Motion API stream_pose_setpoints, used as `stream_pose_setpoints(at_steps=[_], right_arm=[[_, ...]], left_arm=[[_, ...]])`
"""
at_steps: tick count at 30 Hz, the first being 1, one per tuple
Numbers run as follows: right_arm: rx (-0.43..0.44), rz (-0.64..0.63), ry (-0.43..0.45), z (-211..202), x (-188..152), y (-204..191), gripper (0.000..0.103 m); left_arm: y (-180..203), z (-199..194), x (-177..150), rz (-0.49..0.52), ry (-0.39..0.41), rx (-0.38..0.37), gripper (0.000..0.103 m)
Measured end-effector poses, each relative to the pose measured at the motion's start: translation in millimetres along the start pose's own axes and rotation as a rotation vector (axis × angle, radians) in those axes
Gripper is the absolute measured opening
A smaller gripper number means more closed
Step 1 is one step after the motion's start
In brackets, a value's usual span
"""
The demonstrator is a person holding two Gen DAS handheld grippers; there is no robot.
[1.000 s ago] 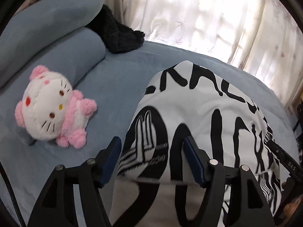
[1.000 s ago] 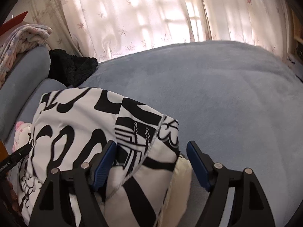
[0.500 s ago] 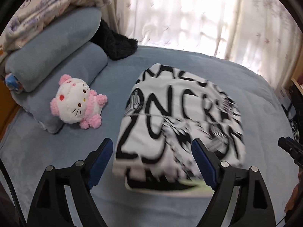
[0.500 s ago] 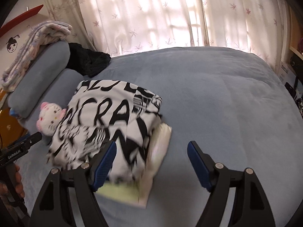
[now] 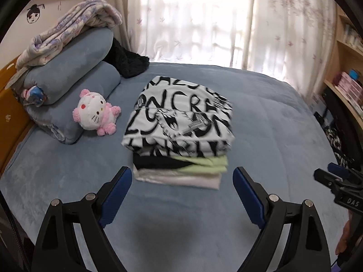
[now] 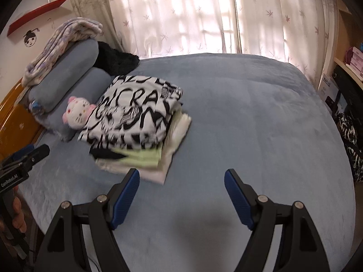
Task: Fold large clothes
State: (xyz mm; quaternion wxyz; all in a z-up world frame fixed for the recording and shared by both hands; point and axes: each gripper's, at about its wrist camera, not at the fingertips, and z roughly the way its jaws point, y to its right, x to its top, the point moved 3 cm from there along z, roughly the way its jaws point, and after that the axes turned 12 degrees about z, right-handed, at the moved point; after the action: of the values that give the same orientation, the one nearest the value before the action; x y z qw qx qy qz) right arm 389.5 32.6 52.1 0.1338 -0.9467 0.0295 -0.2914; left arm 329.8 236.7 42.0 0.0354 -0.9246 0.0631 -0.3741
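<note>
Blue soft cover lies over the whole bed [image 5: 261, 117]. The pile of folded clothes [image 5: 179, 122] sits on the bed, and everything here is told from that pile. Far to the left of the pile are two blue rolled pillows [image 5: 74, 68] with a flowery blanket [image 5: 68, 31] on top. Just left of the pile, close but not touching, lies a pink and white toy cat [image 5: 95, 113]. Behind the pile, to the left, is a black fluffy thing [image 5: 127, 61]. The top piece of the pile is white with big black letters, then comes a black one, a light green one and a white one at the bottom. In front of the pile the left claw [image 5: 182, 193] is opening wide, with nothing in it. In front of the pile and a bit to the right, the right claw [image 6: 181, 195] is wide apart too and holds nothing. Behind it all hang light curtains [image 6: 204, 15]
</note>
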Motion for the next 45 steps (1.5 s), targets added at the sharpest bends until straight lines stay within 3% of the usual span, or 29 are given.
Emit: stream_pose_setpoints(at_steps=[5, 13, 26, 33, 45], right_arm=[[0.049, 0.000, -0.008, -45.4, -33.9, 15.7, 0.077], [0.077, -0.023, 0.073, -144.1, -52.6, 32.8, 0.077], [0.090, -0.016, 0.122, -237.1, -92.5, 78.6, 0.078], [0.101, 0.001, 0.133, -236.7, -134.8, 96.7, 0.078], [0.067, 0.083, 0.127, -183.4, -216.5, 119.5, 0.078]], left_arm=[[32.9, -58.2, -22.8, 0.002, 0.042, -0.007, 0.089], [88.0, -144.6, -29.5, 0.004, 0.123, -0.028, 0.090], [178.1, -217.2, -62.6, 0.072, 0.135, -0.127, 0.094], [200.4, -212.3, -112.8, 0.119, 0.142, -0.093, 0.097], [222.4, -168.3, -189.3, 0.118, 0.107, 0.007, 0.097]])
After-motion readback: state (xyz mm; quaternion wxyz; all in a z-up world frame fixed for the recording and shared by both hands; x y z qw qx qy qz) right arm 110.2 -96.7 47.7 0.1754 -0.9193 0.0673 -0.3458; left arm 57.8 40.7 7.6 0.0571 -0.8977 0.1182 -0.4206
